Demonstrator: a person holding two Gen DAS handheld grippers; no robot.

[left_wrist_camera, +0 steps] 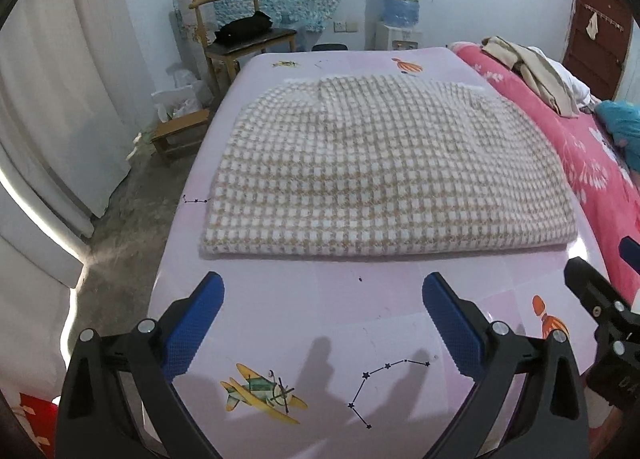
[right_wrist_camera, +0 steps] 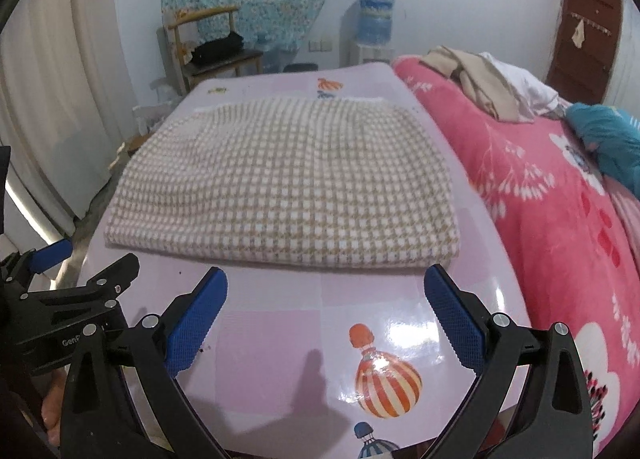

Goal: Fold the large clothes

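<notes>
A beige-and-white checked garment (left_wrist_camera: pixel 384 175) lies folded into a flat rectangle on the pink patterned table (left_wrist_camera: pixel 320 319); in the right wrist view the garment (right_wrist_camera: pixel 288 183) has its folded edge nearest me. My left gripper (left_wrist_camera: pixel 323 291) hovers open over the bare table just short of that near edge, nothing between its blue pads. My right gripper (right_wrist_camera: pixel 326 287) is open too, empty, close to the garment's near right corner. Each gripper shows at the side of the other's view: the right gripper (left_wrist_camera: pixel 600 299) and the left gripper (right_wrist_camera: pixel 60 291).
A pink floral blanket (right_wrist_camera: pixel 560 227) with piled clothes (right_wrist_camera: pixel 480 79) borders the table on the right. Behind it stand a wooden chair (left_wrist_camera: pixel 244 35) with a black item and a water dispenser (left_wrist_camera: pixel 400 11). A curtain (left_wrist_camera: pixel 60 99) and a concrete floor (left_wrist_camera: pixel 132 211) lie left.
</notes>
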